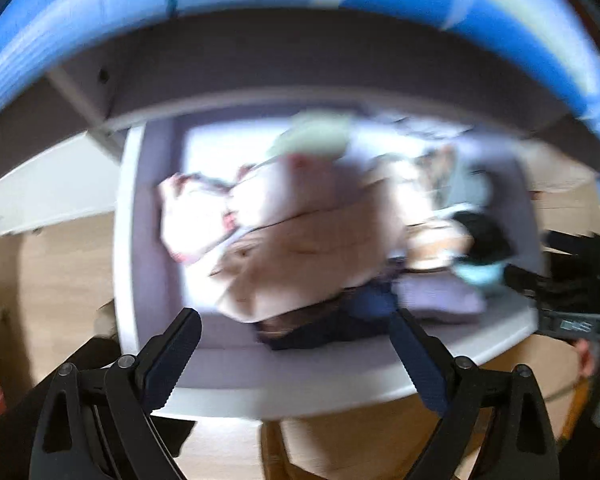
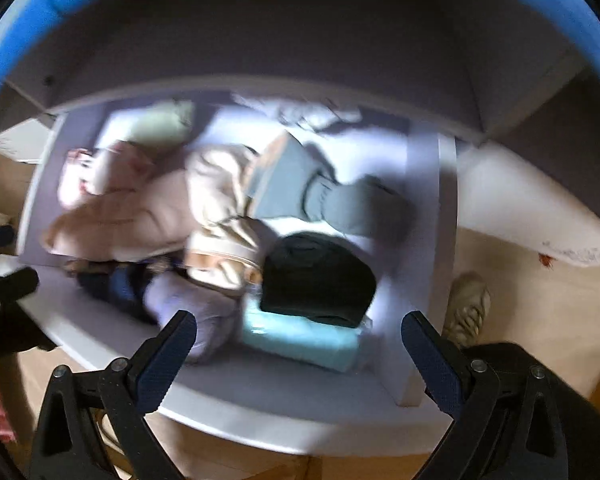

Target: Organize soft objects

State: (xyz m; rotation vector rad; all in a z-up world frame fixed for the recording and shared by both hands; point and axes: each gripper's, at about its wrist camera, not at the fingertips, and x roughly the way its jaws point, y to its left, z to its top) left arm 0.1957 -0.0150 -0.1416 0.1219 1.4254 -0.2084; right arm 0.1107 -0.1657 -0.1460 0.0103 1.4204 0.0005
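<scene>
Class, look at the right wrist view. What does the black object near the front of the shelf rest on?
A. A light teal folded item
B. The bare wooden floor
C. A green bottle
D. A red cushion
A: in the right wrist view the black object lies on top of the light teal folded item, which sticks out beneath it toward the open right gripper.

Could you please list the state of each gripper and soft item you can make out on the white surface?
left gripper: open, empty.
right gripper: open, empty.
beige garment: crumpled, lying loose.
black item: resting on the teal pack.
teal pack: lying flat, partly covered.
green cushion: lying at the back.
</scene>
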